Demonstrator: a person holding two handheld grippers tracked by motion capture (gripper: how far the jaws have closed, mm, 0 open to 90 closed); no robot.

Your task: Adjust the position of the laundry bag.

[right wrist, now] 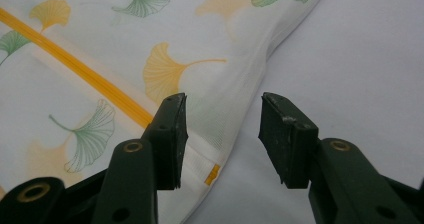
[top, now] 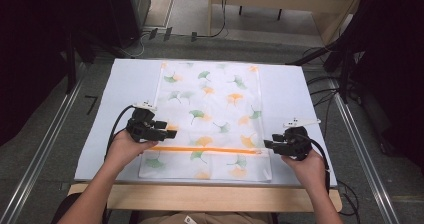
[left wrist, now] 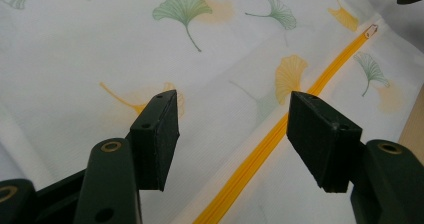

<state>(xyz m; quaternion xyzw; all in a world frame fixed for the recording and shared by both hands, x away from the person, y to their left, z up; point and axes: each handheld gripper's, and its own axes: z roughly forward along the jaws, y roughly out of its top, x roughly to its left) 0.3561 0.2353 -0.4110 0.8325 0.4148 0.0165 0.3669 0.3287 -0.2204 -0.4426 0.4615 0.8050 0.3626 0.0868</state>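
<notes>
Both hand-held grippers flank the ginkgo-print bag

The mesh bag [top: 210, 119] lies flat on the tabletop [top: 125, 84], orange zipper [top: 205, 149] across its near end. Left hand-held gripper [top: 167, 129] and right hand-held gripper [top: 267, 144] sit at opposite edges, jaws apart and empty, likely placed to take both zipper ends.

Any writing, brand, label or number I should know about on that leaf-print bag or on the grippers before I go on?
None can be read.
Laundry bag: a ginkgo leaf print and an orange zipper, no words or tag text.
Left gripper and right gripper: no markings legible.
Small white tag at the person's waist: too small to read.
</notes>
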